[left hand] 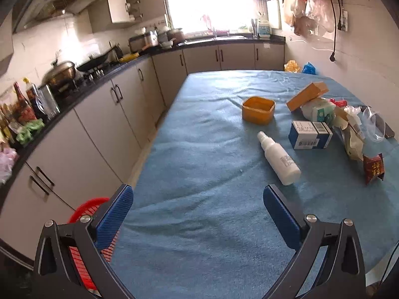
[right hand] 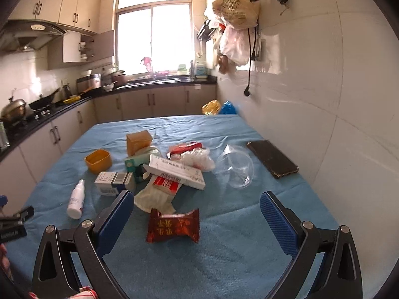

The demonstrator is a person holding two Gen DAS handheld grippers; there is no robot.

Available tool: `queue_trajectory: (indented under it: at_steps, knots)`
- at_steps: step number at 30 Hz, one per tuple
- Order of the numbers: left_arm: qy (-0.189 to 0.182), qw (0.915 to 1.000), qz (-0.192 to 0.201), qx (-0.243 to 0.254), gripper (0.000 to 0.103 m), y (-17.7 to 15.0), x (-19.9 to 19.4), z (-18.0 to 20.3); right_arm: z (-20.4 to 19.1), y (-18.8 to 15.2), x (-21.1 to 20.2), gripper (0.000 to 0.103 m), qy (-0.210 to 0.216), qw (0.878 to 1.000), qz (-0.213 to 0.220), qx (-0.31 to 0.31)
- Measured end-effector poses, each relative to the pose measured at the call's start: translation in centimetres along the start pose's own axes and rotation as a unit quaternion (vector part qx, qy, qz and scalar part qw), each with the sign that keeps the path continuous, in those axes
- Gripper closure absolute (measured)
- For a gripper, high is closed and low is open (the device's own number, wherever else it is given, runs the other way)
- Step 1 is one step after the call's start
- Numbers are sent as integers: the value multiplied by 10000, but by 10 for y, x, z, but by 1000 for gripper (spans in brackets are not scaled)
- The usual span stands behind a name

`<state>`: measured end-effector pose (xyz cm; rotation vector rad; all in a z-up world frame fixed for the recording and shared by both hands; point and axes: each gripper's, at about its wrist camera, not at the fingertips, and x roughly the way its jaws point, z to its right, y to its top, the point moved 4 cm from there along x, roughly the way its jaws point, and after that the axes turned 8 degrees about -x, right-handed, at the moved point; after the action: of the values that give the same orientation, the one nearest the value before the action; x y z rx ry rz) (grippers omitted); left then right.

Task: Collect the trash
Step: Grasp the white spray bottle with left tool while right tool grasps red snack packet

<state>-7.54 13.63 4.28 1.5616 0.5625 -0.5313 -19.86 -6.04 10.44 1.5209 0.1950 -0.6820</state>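
Observation:
Trash lies scattered on a table under a blue cloth (right hand: 224,261). A dark red snack wrapper (right hand: 173,225) lies just ahead of my right gripper (right hand: 197,205), which stands open and empty above the cloth. Behind the wrapper is a heap: a white and red carton (right hand: 177,172), a blue-white box (right hand: 113,180), a brown box (right hand: 138,141), crumpled plastic (right hand: 197,158) and a clear plastic lid (right hand: 235,165). A white spray bottle (left hand: 279,158) lies ahead and right of my left gripper (left hand: 198,198), also open and empty. An orange tub (left hand: 258,109) stands beyond the bottle.
A dark phone (right hand: 272,158) lies near the white wall on the right. A red basket (left hand: 84,211) sits on the floor by the table's left edge. Kitchen cabinets and a black counter (left hand: 74,97) with pots and bottles run along the left. Bags hang on the wall (right hand: 234,10).

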Motion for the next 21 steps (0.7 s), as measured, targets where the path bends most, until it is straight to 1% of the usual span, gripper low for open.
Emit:
queue_trajectory:
  at_steps: [1, 3, 5, 7, 11, 15, 18, 21]
  knots:
    - [53, 10000, 48, 60, 0, 2, -4, 1, 4, -4, 1, 0, 128, 9999, -45, -4]
    - [180, 9996, 125, 151, 0, 7, -10, 3, 10, -11, 4, 0, 252, 9996, -133, -56]
    - [176, 9996, 150, 155, 0, 12, -12, 7, 16, -17, 8, 0, 365, 9990, -223, -144]
    - [23, 10000, 10, 79, 0, 15, -9, 14, 23, -21, 16, 1, 572, 9977, -315, -201]
    - [-212, 9989, -377, -179, 0, 21, 6, 30, 30, -22, 34, 5, 1013, 9934, -509, -145]
    - [-597, 9956, -660, -300, 0, 25, 26, 49, 22, -19, 55, 11, 1466, 9866, -696, -191]
    - [-656, 9932, -919, -290, 0, 27, 45, 61, 10, -18, 70, 13, 1682, 9819, -796, -356]
    - [-622, 9916, -1101, -256, 3, 28, 64, 69, 3, -18, 86, 15, 1780, 9787, -936, -403]
